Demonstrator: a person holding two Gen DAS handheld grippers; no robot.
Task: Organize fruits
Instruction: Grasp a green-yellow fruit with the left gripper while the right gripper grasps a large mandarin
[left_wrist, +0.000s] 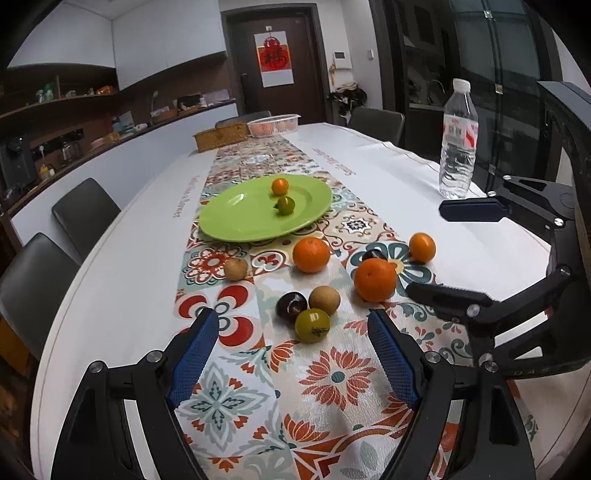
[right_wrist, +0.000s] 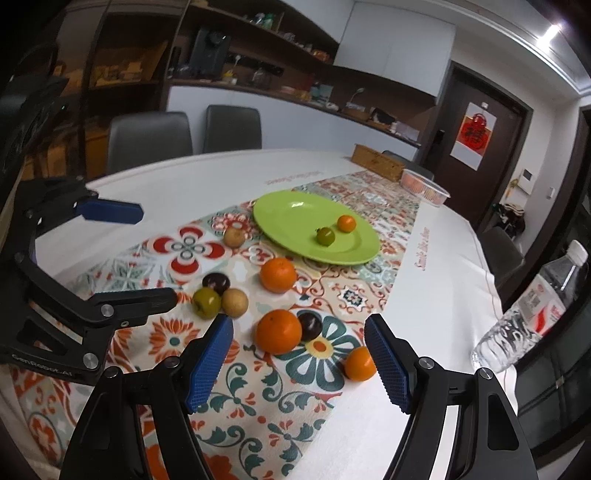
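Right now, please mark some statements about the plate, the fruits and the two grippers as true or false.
1. The plate holds two fruits. True.
2. The left gripper grips a green fruit. False: its jaws are open and hold nothing.
3. The bottle lies on its side. False: it stands upright.
4. The right gripper is open. True.
5. All oranges are on the plate. False: the big orange and others lie on the cloth.
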